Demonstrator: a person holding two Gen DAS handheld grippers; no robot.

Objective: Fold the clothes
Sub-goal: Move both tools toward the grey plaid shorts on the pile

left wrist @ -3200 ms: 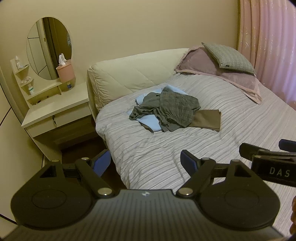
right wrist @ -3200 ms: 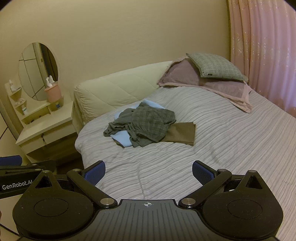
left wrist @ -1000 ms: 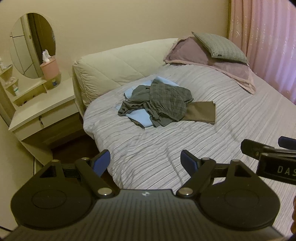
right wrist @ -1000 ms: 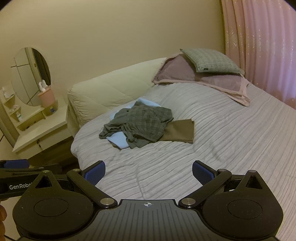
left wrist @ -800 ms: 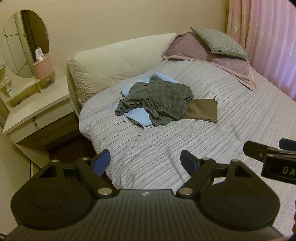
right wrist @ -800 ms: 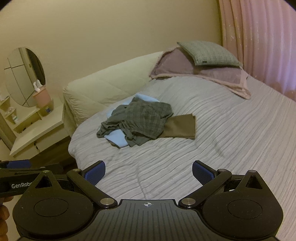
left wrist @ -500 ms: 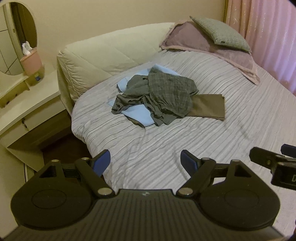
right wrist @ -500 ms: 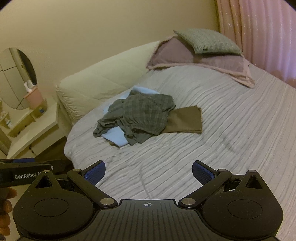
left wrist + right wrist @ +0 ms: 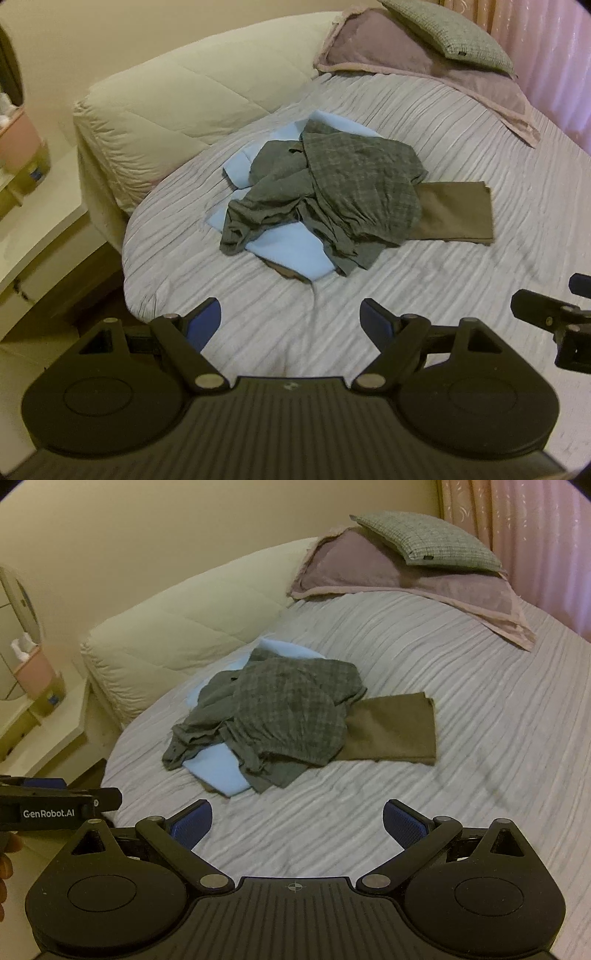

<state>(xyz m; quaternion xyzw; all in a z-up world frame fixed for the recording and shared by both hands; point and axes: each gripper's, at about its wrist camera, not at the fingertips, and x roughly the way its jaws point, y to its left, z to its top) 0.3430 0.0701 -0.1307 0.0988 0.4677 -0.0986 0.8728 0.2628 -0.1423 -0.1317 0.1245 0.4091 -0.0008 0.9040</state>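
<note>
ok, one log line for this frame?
phase: approach | left gripper: open, empty | right gripper: open, empty | clothes pile: unfolded, untouched on bed

Crumpled grey checked cloth (image 9: 354, 184) lies matt on smooth pale-blue fabric (image 9: 291, 254); the bed cover (image 9: 461, 686) looks ribbed, softly woven.

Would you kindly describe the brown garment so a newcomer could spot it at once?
On the striped grey bed, find the heap of clothes near the cream headboard. The brown garment pokes out from under the grey checked shirt, toward the pillows' side. It alone lies flat, a neat rectangle.
</note>
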